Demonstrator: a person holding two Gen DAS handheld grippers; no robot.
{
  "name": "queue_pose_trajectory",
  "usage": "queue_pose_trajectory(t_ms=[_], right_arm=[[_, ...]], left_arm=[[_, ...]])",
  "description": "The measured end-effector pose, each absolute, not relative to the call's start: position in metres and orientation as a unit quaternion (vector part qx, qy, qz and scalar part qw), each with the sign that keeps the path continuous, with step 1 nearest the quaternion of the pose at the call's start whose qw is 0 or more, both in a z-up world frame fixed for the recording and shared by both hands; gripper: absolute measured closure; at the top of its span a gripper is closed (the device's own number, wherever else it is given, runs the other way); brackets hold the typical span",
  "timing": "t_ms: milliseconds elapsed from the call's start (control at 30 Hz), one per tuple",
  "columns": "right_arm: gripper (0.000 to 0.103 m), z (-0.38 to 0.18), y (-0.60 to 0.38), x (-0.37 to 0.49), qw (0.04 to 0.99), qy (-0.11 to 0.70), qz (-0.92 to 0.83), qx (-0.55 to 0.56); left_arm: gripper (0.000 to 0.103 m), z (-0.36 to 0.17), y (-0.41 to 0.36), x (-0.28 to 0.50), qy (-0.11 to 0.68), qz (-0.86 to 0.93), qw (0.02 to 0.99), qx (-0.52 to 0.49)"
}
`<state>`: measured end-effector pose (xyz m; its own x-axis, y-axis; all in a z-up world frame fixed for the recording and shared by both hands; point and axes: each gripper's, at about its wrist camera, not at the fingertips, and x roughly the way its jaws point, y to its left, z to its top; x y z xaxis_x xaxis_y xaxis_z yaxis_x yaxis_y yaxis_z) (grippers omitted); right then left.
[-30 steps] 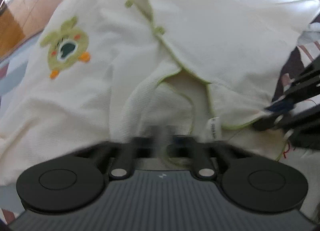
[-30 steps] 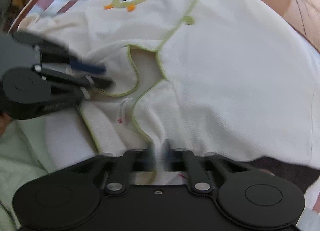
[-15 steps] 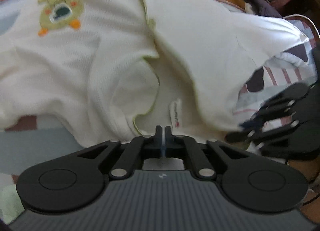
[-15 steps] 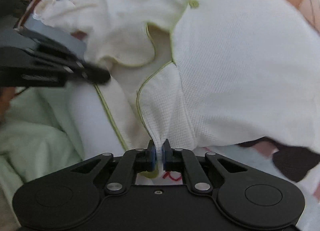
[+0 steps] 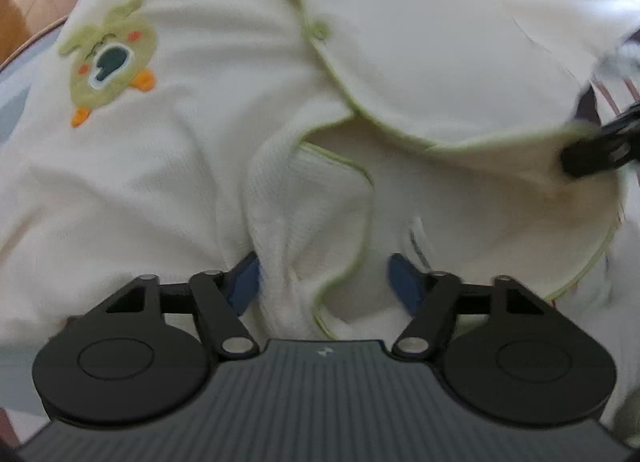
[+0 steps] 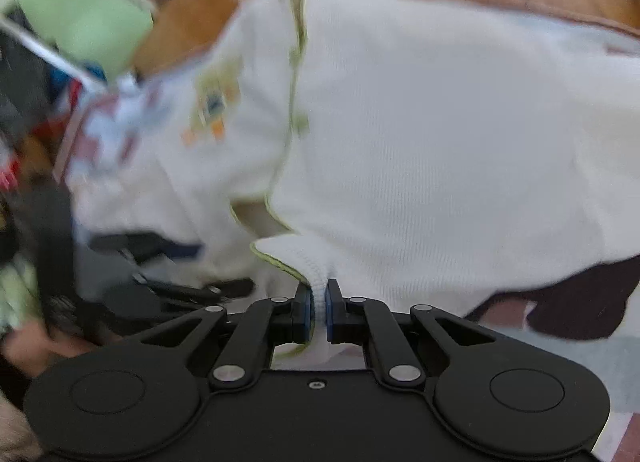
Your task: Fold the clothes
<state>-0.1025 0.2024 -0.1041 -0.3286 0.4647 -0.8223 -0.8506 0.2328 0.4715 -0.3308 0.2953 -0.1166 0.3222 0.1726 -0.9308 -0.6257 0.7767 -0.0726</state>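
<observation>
Wooden floor [image 5: 28, 2] is seen at the far edge, with a patterned mat [image 6: 560, 346] in grey, dark brown and pink spread under the work. A cream baby garment [image 5: 224, 150] with light green piping is laid over the mat, front up. A green cartoon patch [image 5: 110, 62] with orange feet is sewn on one chest panel, and two green buttons [image 5: 318, 30] are seen along the overlapping front edge. A white care label [image 5: 418, 246] is visible inside the open neckline.

Left hand-held gripper [image 5: 324, 282]: jaws have just been opening and are now parted, blue pads [image 5: 248, 282] well apart. A bunched fold of the neckline fabric is lying between them, touching the left pad only; it is not pinched.

Right hand-held gripper [image 6: 318, 310]: clamped shut on the garment, a small pleat of the piped shoulder edge squeezed between its blue pads [image 6: 306, 312]. That edge is lifted off the mat, with cloth draped away from the grip. In the left wrist view its black tip [image 5: 600, 146] is seen at the garment's right edge.

Right wrist view is motion-blurred. A green and white box-like item [image 6: 80, 18] and mixed clutter are seen at far left, too blurred to identify. The left gripper [image 6: 168, 262] is shown there as a dark blur beside the garment.
</observation>
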Motion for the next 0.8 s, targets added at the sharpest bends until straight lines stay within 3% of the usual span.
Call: queue_pose_trajectory(t_ms=[167,367,433,500,600,700,800], right_arm=[[0.094,-0.087,0.199,-0.094,0.544,0.547,0.622,-0.135],[0.093,-0.119,0.204,-0.141,0.475,0.52,0.637,-0.313],[0.084,-0.145,0.217,-0.161,0.461,0.518,0.632,-0.347],[0.075,-0.156,0.225,-0.168,0.464,0.526,0.621,-0.351],[0.064,-0.139,0.226,-0.157,0.478,0.542,0.638,-0.266],[0.055,-0.123,0.227,-0.143,0.472,0.558,0.664,-0.157],[0.055,-0.128,0.247,-0.145,0.445,0.593,0.663,-0.1]], left_arm=[[0.089,-0.096,0.314,-0.36,0.472,0.197,0.799,-0.317],[0.086,-0.09,0.308,-0.371,0.469,0.176,0.804,-0.321],[0.073,-0.094,0.304,-0.368,0.47,0.181,0.804,-0.315],[0.066,-0.094,0.303,-0.367,0.462,0.192,0.803,-0.323],[0.057,-0.074,0.303,-0.397,0.412,0.214,0.818,-0.339],[0.039,-0.052,0.322,-0.461,0.333,0.284,0.821,-0.366],[0.037,-0.056,0.352,-0.533,0.296,0.406,0.769,-0.394]])
